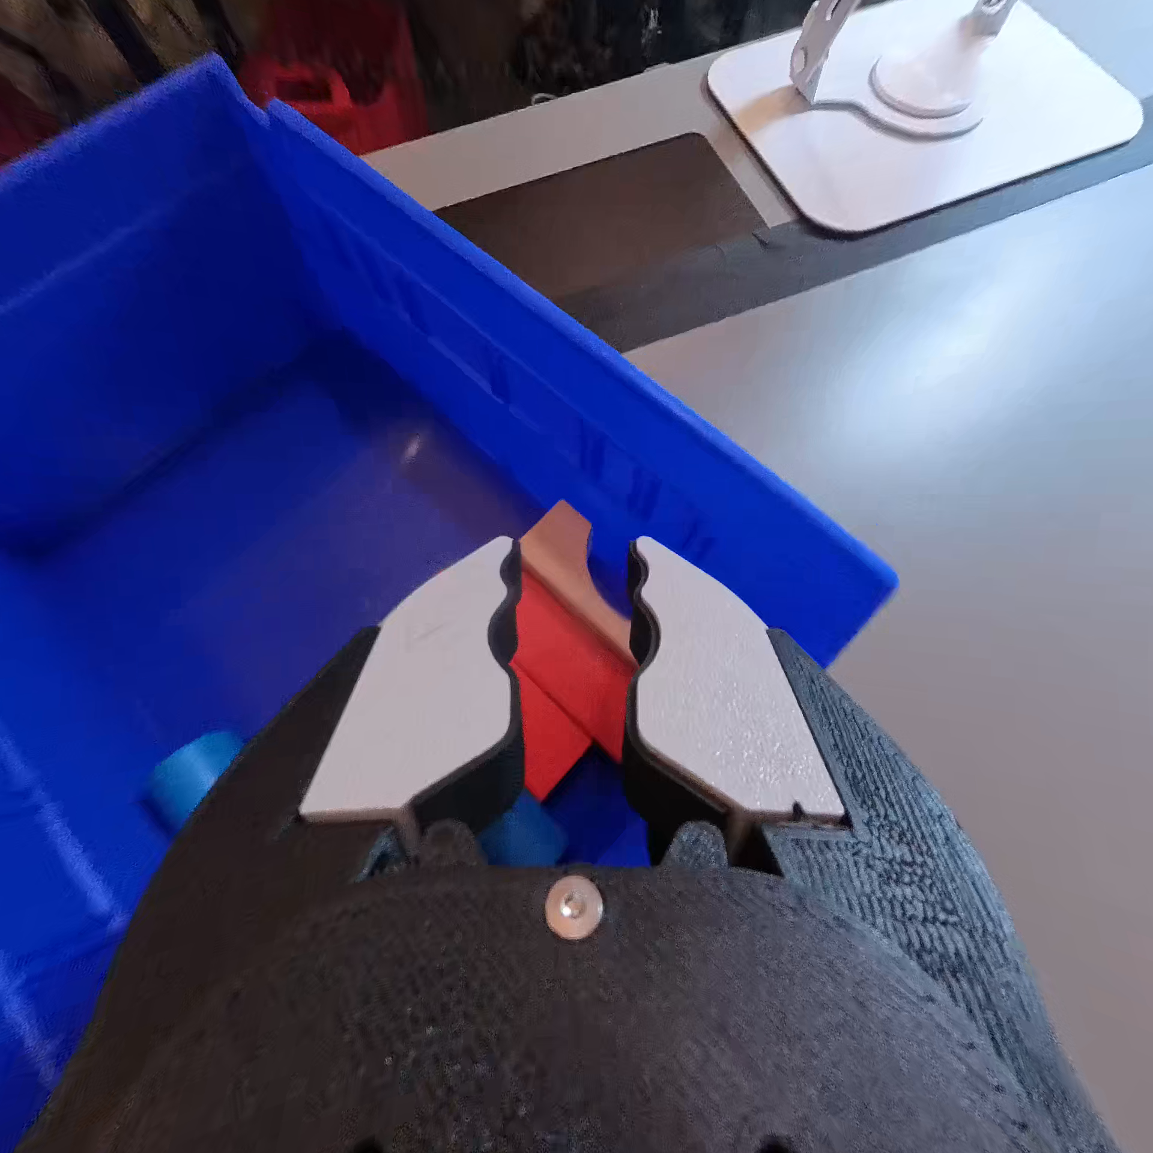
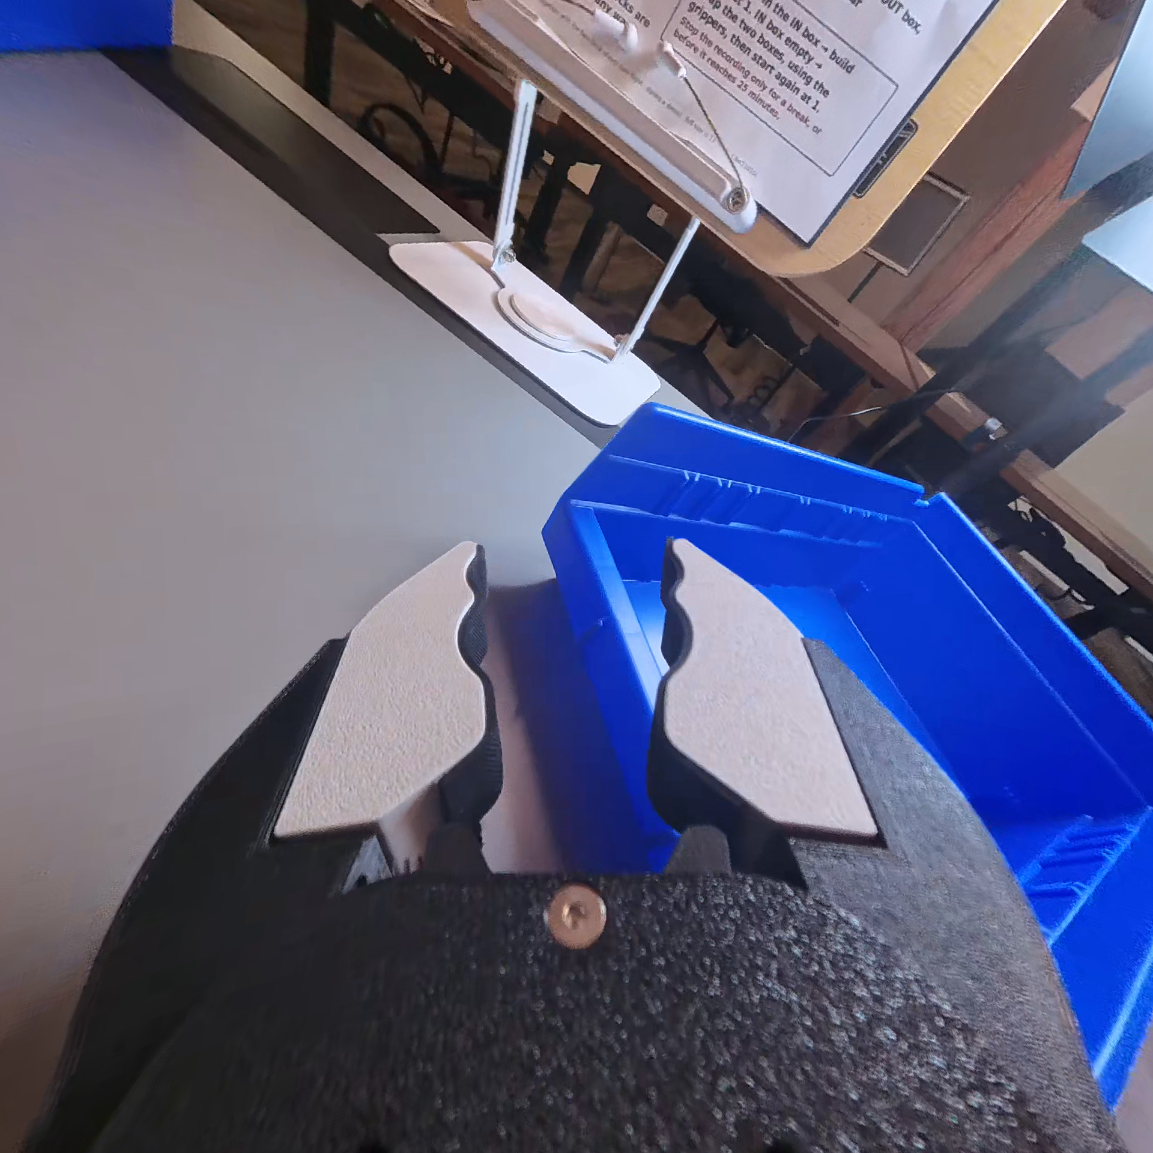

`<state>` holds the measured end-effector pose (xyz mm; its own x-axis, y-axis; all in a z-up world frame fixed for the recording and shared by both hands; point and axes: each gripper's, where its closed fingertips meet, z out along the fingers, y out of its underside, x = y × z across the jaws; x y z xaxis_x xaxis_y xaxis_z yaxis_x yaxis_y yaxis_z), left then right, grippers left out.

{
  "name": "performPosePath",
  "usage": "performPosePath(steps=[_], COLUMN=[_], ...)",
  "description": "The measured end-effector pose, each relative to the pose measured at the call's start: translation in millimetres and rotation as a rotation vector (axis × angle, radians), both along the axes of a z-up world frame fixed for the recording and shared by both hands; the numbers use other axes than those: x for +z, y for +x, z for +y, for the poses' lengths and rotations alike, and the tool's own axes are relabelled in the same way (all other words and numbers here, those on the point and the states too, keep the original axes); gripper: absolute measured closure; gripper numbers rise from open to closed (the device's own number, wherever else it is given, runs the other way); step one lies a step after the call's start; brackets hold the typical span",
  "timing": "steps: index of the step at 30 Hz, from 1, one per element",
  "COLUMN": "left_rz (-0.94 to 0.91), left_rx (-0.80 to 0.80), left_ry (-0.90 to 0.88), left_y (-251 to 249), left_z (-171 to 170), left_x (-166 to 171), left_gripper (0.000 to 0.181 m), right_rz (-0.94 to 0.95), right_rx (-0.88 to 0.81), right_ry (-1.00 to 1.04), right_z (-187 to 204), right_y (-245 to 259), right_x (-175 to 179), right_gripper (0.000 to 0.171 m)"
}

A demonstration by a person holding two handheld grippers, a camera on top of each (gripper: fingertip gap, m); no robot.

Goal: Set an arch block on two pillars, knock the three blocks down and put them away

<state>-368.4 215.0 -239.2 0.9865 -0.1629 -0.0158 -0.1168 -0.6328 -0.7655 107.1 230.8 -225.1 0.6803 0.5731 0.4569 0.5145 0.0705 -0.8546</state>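
Over the blue bin [image 1: 187, 387] on your left, your left claw [image 1: 571, 555] is clamped on the red arch block [image 1: 561, 661], which sits crosswise between the two fingers with its pale end face and curved cut-out poking out past the fingertips. The block hangs inside the bin's outline, close to the near right wall, and you cannot tell from this view whether it touches the floor of the bin. Below the claw, a light blue cylinder block [image 1: 193, 773] lies on the bin floor at the left, and a second light blue cylinder [image 1: 521, 833] shows through the gap low between the fingers. Beyond the bin wall you have the grey tabletop [image 1: 936, 468] and the white base of a document stand [image 1: 923, 118] at the far edge. On your other side, your right claw [image 2: 574, 555] is spread apart with nothing between its fingers; through the gap you see bare tabletop and the near corner of a second blue bin [image 2: 936, 624]. That bin lies just ahead and to the right of the claw, and the part of its floor in view is bare. The claw hovers above the bin's near left corner, not touching it as far as the view shows. Farther back, the document stand [image 2: 561, 324] holds a printed sheet [image 2: 811, 75] at the tabletop's edge.
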Motion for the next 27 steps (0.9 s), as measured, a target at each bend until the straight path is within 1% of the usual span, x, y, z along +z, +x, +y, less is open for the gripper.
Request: performPosePath(steps=[1,3,5,6,10,11,14,18,20,21,23,24,26,27], left_rz=[-0.034,-0.058,-0.094,-0.085,-0.042,-0.016,0.040,0.059,0.170,0.221,0.331,0.385,0.417,0.388], left_rx=[0.008,0.035,0.021,0.016,-0.001,-0.013,-0.034,-0.039,-0.029,0.024,0.179,0.224,0.279,0.294], left_ry=[-0.018,-0.105,-0.213,-0.247,-0.277,-0.277,-0.276,-0.249,-0.184,-0.142,-0.038,0.002,0.058,0.084], left_y=[0.1,-5.6,-4.0,-5.4,-6.5,-6.1,-6.1,-8.1,-18.8,-29.3,-59.1,-70.9,-85.8,-89.0], left_z=[9.6,19.4,19.1,16.8,11.5,10.8,10.6,13.0,20.7,25.8,33.5,34.0,32.8,32.6], left_x=[-4.4,-23.1,-43.0,-49.3,-53.8,-54.1,-54.7,-54.0,-50.4,-46.2,-29.6,-21.4,-9.7,-5.8], left_gripper=[0.150,0.146,0.144,0.140,0.145,0.149,0.150,0.150,0.151,0.151,0.151,0.150,0.145,0.142], right_rz=[-0.015,-0.033,-0.025,-0.014,-0.002,-0.015,-0.045,-0.027,-0.027,-0.029,-0.036,-0.037,-0.030,-0.025], right_rx=[0.007,0.011,0.019,0.022,0.011,0.006,0.006,0.024,0.034,0.038,0.042,0.044,0.049,0.053], right_ry=[0.013,0.037,0.042,0.037,-0.002,-0.005,0.010,0.023,0.020,0.014,0.009,0.007,-0.002,-0.010], right_z=[-1.4,-2.7,-3.3,-2.8,2.7,3.4,1.4,-3.2,-3.9,-3.9,-3.5,-3.4,-3.3,-3.4], right_y=[-0.5,0.6,1.7,2.0,4.0,4.9,5.8,3.5,2.5,2.2,2.3,2.4,2.0,1.5], right_x=[0.5,2.4,4.0,4.3,-2.7,-5.3,-6.2,-0.1,-0.8,-2.1,-4.5,-5.1,-5.7,-6.4], right_gripper=[0.118,0.121,0.123,0.124,0.126,0.127,0.130,0.133,0.134,0.134,0.134,0.135,0.135,0.135])
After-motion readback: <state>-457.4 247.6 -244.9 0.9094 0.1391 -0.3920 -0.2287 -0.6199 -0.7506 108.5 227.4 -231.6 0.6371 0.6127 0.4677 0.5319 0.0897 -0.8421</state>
